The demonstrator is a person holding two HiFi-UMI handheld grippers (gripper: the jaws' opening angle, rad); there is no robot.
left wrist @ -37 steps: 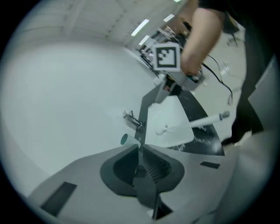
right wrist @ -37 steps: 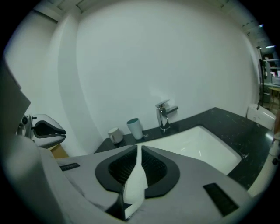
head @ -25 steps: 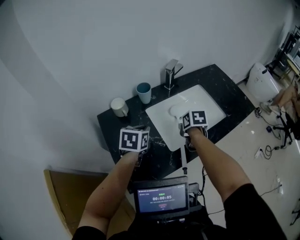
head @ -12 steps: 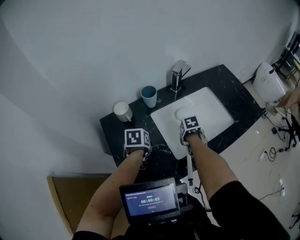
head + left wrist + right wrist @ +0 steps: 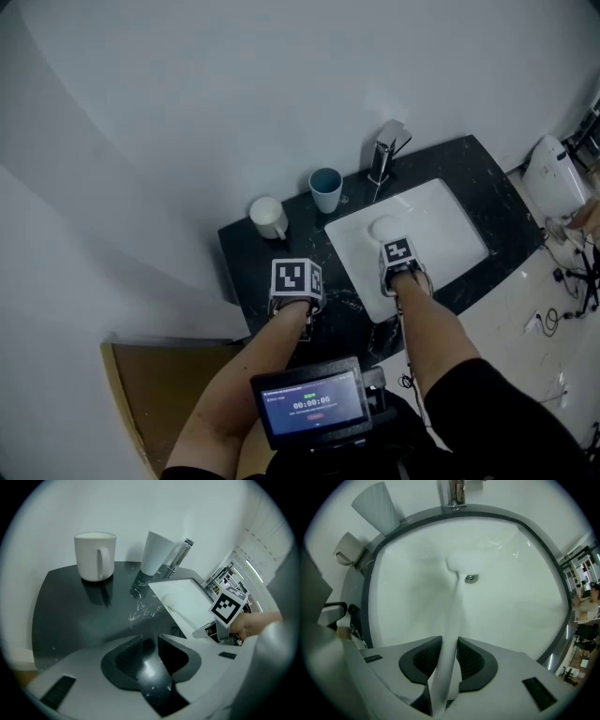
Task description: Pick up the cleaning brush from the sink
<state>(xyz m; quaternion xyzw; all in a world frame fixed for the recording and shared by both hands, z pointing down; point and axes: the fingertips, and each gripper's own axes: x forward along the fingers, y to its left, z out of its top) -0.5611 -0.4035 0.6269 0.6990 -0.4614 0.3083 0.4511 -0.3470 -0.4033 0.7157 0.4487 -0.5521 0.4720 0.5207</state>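
Observation:
The white cleaning brush lies in the white sink, its round head near the drain. In the right gripper view the brush head sits by the drain hole and the long handle runs back between my jaws. My right gripper points down into the basin; its jaws are closing and both pads touch the handle. My left gripper hovers over the black counter left of the sink, jaws open with nothing between them.
A chrome faucet stands behind the basin. A blue cup and a white mug stand on the counter at the back left. A screen device hangs at my chest. Cables and a white appliance sit on the floor to the right.
Both grippers have sunk: the left toward the counter, the right into the sink. The right one now points straight down at the brush handle.

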